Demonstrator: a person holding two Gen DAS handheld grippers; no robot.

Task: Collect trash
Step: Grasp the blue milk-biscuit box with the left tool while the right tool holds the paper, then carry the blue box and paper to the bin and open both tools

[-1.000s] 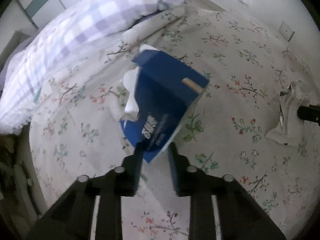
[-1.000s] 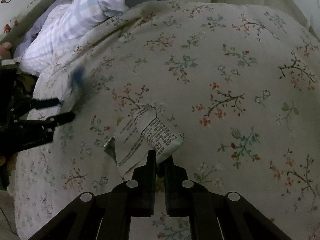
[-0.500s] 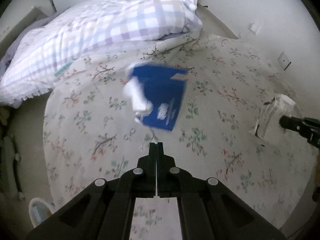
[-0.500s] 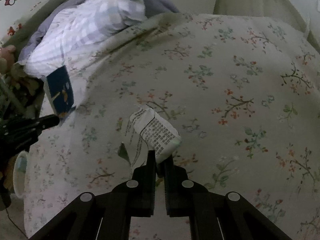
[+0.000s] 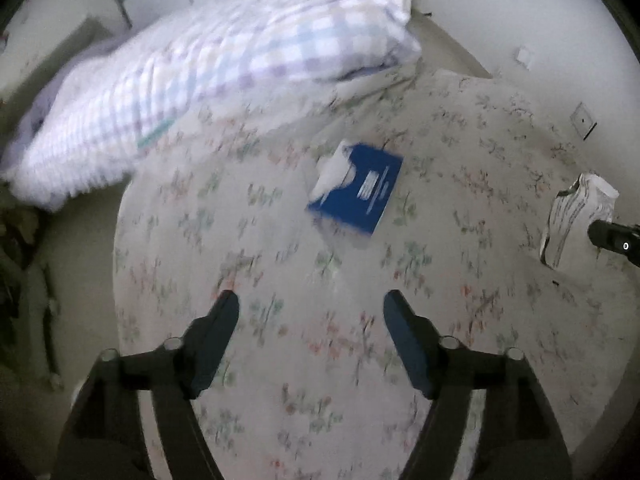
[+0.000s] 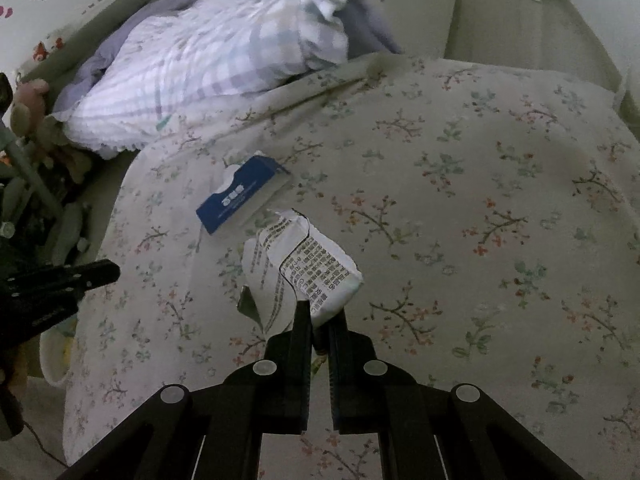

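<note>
A blue tissue box [image 5: 356,188] with white tissue at its end lies flat on the floral bedspread [image 5: 320,360], ahead of my left gripper [image 5: 311,308], which is open and empty above the bed. The box also shows in the right wrist view [image 6: 240,194]. My right gripper [image 6: 322,312] is shut on a crumpled white printed wrapper [image 6: 300,268] and holds it above the bed. The wrapper and the right gripper's tip also show at the right edge of the left wrist view [image 5: 576,216].
A checked pillow [image 5: 208,68] lies at the head of the bed. The bed's left edge [image 6: 92,280] drops to the floor, where a small round container [image 6: 56,356] and clutter [image 6: 36,184] stand. A white wall [image 5: 560,40] runs along the far right.
My left gripper has let go of the blue tissue box, which dropped flat onto the bed; the gripper pulled back, and its jaws stand wide open. The right gripper still holds the wrapper, lifted higher.
</note>
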